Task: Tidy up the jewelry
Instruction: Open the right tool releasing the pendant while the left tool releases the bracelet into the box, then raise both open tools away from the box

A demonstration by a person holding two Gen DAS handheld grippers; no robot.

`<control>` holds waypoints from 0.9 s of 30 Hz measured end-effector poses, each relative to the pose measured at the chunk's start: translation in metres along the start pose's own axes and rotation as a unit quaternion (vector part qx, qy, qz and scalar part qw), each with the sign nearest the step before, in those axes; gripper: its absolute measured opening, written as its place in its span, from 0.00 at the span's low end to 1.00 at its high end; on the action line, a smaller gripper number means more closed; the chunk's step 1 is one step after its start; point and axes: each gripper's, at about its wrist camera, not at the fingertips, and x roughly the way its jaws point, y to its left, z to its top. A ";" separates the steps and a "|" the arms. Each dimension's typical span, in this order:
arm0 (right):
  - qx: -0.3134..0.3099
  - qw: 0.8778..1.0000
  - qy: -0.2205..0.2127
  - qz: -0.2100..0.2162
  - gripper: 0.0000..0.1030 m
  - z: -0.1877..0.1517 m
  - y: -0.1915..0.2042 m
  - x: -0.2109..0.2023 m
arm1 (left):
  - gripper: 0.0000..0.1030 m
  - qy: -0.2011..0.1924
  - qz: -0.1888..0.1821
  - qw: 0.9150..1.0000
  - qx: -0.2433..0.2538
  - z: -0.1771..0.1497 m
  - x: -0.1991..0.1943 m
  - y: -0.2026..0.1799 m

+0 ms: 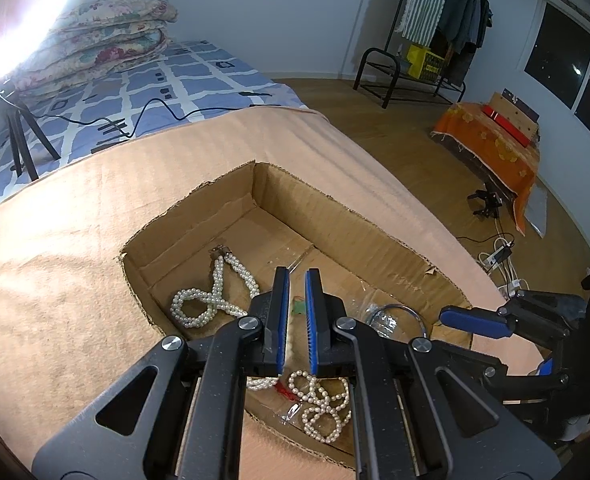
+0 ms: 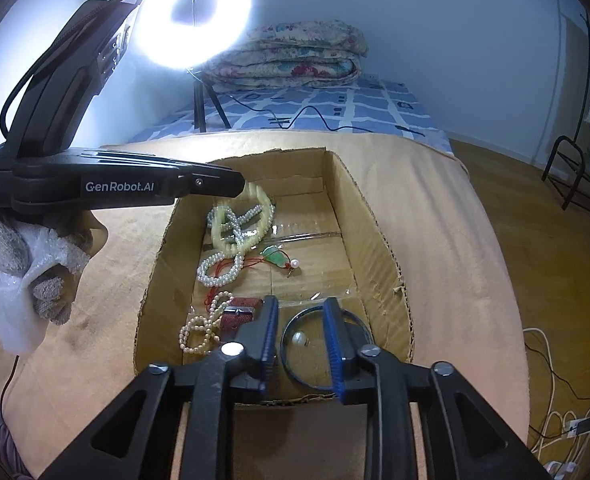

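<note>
A shallow cardboard box (image 2: 375, 240) (image 1: 335, 208) lies on a peach blanket and holds the jewelry. In the right wrist view I see a pale bead necklace tangled with pearls (image 2: 241, 220), a white pearl bracelet (image 2: 219, 268), a green pendant on red cord (image 2: 279, 258), a pinkish pearl strand (image 2: 203, 330), a red case (image 2: 241, 312) and a metal bangle (image 2: 319, 354) in a clear bag. My right gripper (image 2: 301, 308) is open above the bangle and empty. My left gripper (image 1: 297, 280) hovers over the box, jaws a narrow gap apart, empty. Pearl strands (image 1: 219, 300) (image 1: 323, 408) lie below it.
The box sits on a bed with a blue patterned sheet (image 1: 155, 88) and folded quilts (image 2: 287, 56). A ring light on a tripod (image 2: 197, 16) stands behind the box. Wooden floor (image 1: 395, 148), a clothes rack (image 1: 435, 28) and cables lie to the right.
</note>
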 end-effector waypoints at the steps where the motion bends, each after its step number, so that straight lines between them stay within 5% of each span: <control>1: 0.000 1.000 -0.001 0.000 0.27 0.000 0.001 -0.001 | 0.05 0.000 0.000 1.000 0.000 0.000 -0.001 0.001; 10: -0.007 1.000 -0.013 -0.009 0.38 -0.001 0.010 -0.016 | 0.06 -0.016 0.005 1.000 0.016 -0.006 -0.031 -0.006; 21: 0.007 0.999 -0.043 -0.011 0.40 -0.006 0.022 -0.060 | 0.06 -0.070 0.008 0.997 0.026 -0.024 -0.109 -0.018; 25: 0.007 0.998 -0.056 -0.023 0.48 -0.010 0.029 -0.081 | 0.07 -0.087 0.006 0.996 0.024 -0.034 -0.140 -0.020; 27: 0.014 0.998 -0.064 -0.024 0.55 -0.011 0.031 -0.092 | 0.25 -0.098 0.010 0.995 0.028 -0.041 -0.156 -0.022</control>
